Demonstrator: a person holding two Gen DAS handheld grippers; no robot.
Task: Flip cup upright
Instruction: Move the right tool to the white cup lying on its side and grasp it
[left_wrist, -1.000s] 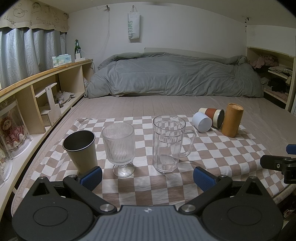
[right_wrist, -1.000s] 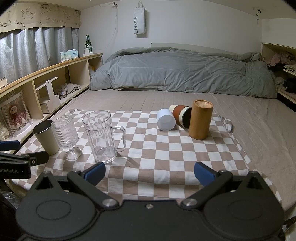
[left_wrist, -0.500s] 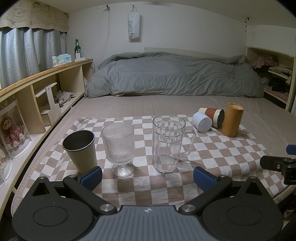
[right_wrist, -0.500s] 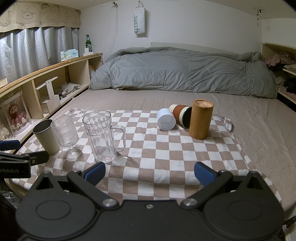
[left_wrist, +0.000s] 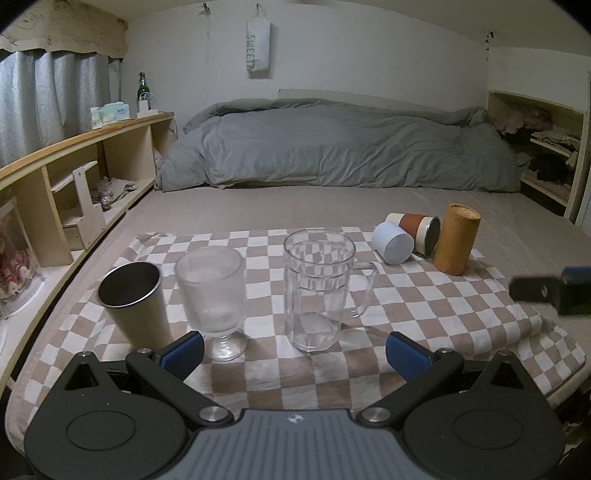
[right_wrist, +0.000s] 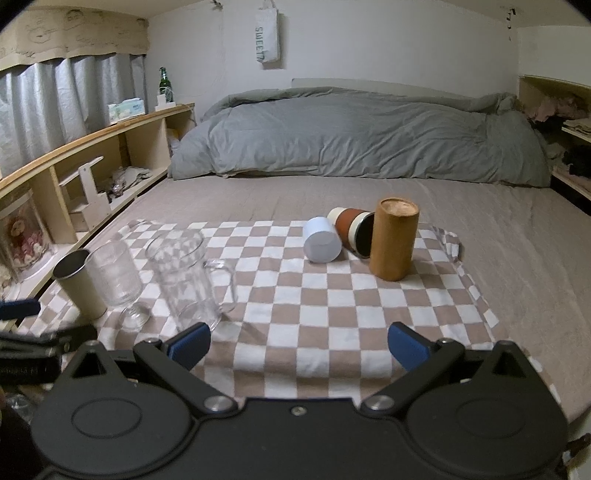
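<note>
Both your wrist cameras look low along the bed toward the grey duvet, sharing the checkered cloth; the right view sits further right.

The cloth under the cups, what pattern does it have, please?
Brown-and-white checks on the cloth, clearest in the right wrist view.

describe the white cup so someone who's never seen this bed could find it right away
Find the checked cloth spread on the bed. At its far right corner three cups cluster: the white cup is the leftmost, lying on its side with its flat base toward the camera. The brown cup next to it also lies down, and the tan cup stands on end; only this one is plain white.
</note>
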